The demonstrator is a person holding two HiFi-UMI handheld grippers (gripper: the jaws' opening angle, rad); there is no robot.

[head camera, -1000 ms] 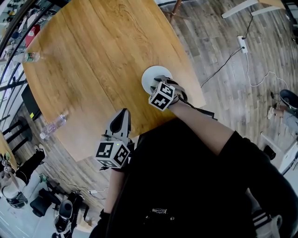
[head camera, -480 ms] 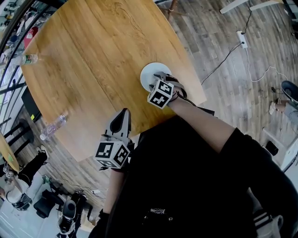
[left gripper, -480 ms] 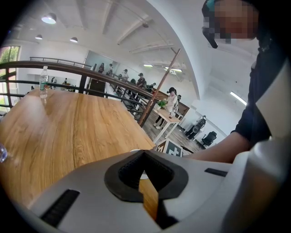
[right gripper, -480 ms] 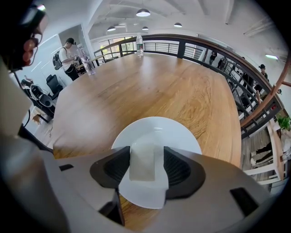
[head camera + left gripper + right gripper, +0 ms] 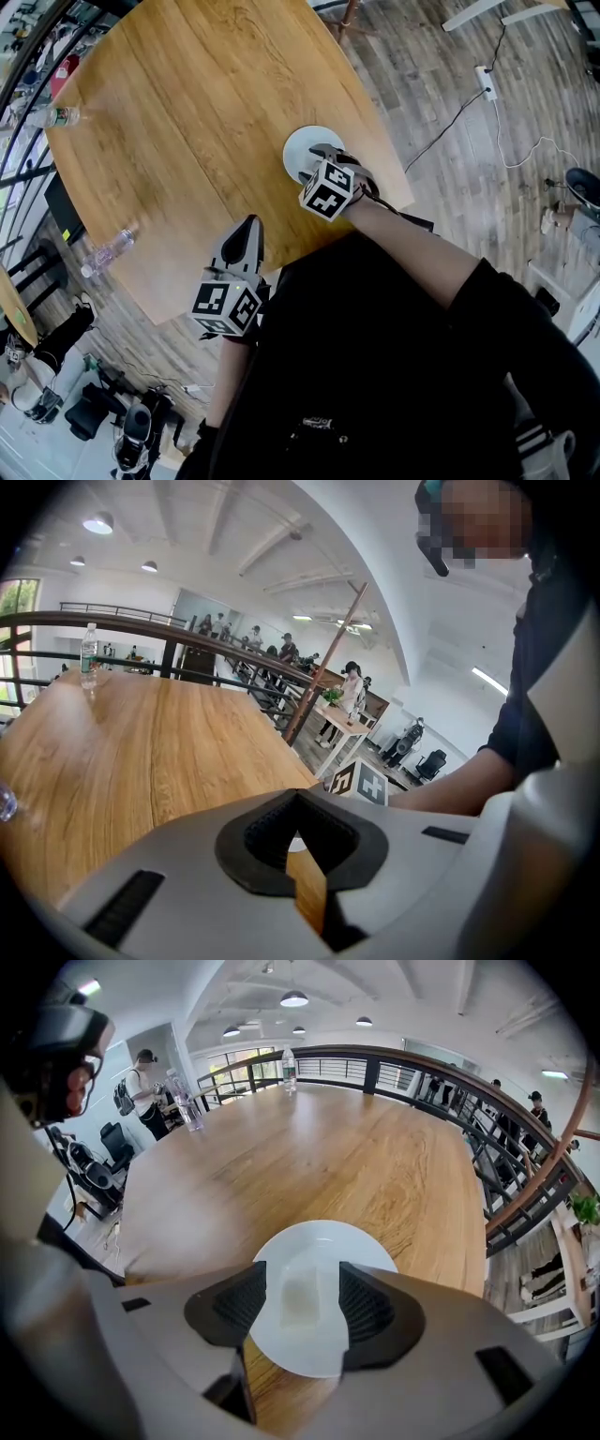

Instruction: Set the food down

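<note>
Holds right gripper [image 5: 302, 1283] slack over white plate [image 5: 323, 1241], jaws apart either side of pale food [image 5: 302, 1302] lying flat there, untouched. Holds left gripper [image 5: 298, 829] clenched on nothing above table [image 5: 141, 752], apart from plate.

In the right gripper view the food [image 5: 302, 1296] is too pale and blurred for me to identify; in the head view my right gripper [image 5: 326, 159] hides it and part of the plate [image 5: 300, 150].
</note>
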